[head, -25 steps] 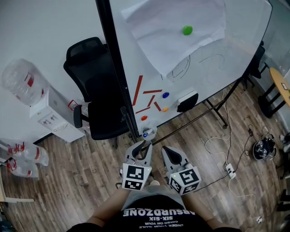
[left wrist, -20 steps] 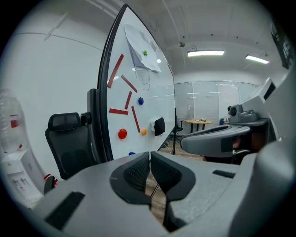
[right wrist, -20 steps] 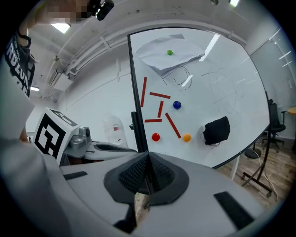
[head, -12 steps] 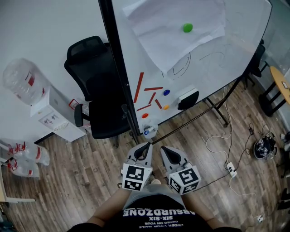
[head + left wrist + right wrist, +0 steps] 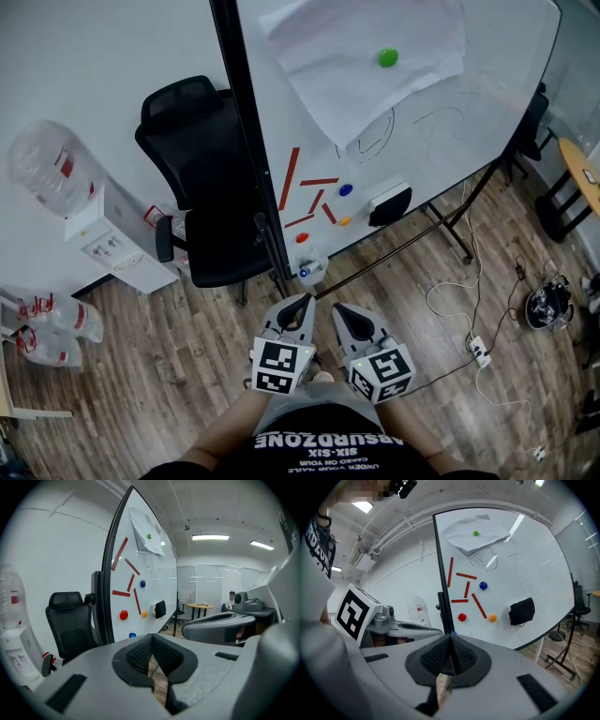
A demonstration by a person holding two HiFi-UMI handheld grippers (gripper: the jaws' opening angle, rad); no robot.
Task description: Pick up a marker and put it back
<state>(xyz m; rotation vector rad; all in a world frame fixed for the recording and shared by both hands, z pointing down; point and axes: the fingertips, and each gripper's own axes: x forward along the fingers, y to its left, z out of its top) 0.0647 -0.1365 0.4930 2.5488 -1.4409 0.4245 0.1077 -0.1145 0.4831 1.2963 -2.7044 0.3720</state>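
Note:
Low on the whiteboard (image 5: 431, 141), by its black frame post, a small clear holder with a blue-tipped thing (image 5: 305, 271) hangs; its blue tip also shows in the left gripper view (image 5: 132, 635). Whether it is a marker I cannot tell. My left gripper (image 5: 301, 303) is just below it and apart from it, its jaws shut with nothing between them (image 5: 151, 657). My right gripper (image 5: 339, 310) hangs beside it, also shut and empty (image 5: 451, 654). Several red strips (image 5: 287, 178) are stuck on the board.
A black office chair (image 5: 202, 178) stands left of the frame post (image 5: 246, 141). On the board are a black eraser (image 5: 389, 207), blue (image 5: 345, 189), orange and red magnets, and a paper sheet under a green magnet (image 5: 388, 58). A water dispenser (image 5: 89, 220) stands left; cables (image 5: 469, 319) lie on the floor.
The left gripper's jaws, open close under the blue-tipped holder a second ago, have shut and drawn back a little. The right gripper has not moved.

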